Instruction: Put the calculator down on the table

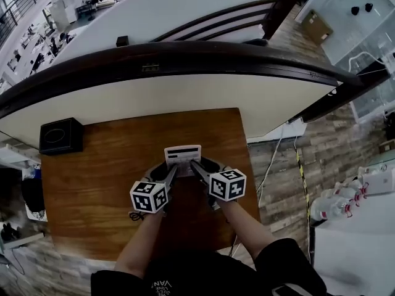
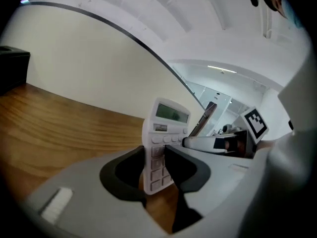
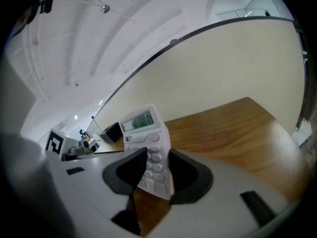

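Wood-grained table [image 1: 111,165] fills the middle of the head view, and the white calculator [image 1: 182,153] sits over its centre, just far of the two claws. The left claw [image 2: 155,148] and the right claw [image 3: 158,149] reach it from the near side, side by side. Each has the key end between its jaws, which look closed narrowly onto it (one jaw over the keys, the other behind). Both seem to hold it, and neither is nearer than the other. Its long axis stands steeply, with the keys low at the claws and the display high on the far side. Bare wood shows under its lower edge in both gripper views; whether that edge touches I cannot tell. Putting it down, I judge, means lowering the key end and tipping the display end away until the back lies flat, then letting go. A black box [image 1: 60,135] sits well apart at the far left.
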A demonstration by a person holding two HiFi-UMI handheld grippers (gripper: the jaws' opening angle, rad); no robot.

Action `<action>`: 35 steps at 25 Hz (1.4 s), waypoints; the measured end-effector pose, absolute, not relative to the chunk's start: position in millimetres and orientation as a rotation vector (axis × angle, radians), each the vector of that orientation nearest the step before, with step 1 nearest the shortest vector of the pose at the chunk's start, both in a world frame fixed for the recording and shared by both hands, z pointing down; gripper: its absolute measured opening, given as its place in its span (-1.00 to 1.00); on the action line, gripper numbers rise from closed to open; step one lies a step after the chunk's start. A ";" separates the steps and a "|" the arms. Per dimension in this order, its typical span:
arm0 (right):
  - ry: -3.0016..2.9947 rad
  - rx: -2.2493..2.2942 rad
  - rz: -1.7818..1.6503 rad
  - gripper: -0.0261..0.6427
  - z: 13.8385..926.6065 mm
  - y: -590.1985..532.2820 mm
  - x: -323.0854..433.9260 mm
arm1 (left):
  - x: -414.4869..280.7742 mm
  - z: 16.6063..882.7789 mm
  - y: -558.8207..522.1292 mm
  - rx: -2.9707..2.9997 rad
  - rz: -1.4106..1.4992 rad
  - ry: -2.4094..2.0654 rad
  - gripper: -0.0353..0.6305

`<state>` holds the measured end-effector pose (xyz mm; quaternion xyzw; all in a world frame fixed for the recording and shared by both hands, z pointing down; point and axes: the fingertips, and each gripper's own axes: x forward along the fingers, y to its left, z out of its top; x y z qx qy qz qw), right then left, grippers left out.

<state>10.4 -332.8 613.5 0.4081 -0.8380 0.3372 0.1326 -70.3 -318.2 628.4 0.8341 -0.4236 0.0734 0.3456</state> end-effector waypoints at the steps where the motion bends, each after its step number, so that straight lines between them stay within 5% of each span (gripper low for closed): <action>1: -2.424 1.194 0.971 -0.47 616.1 -338.7 10.2 | -70.4 631.8 -323.4 2.152 0.186 -1.105 -0.54; 35: -2.368 1.260 0.959 -0.48 653.1 -421.9 -8.2 | -80.5 664.0 -403.5 2.286 0.492 -1.246 -0.27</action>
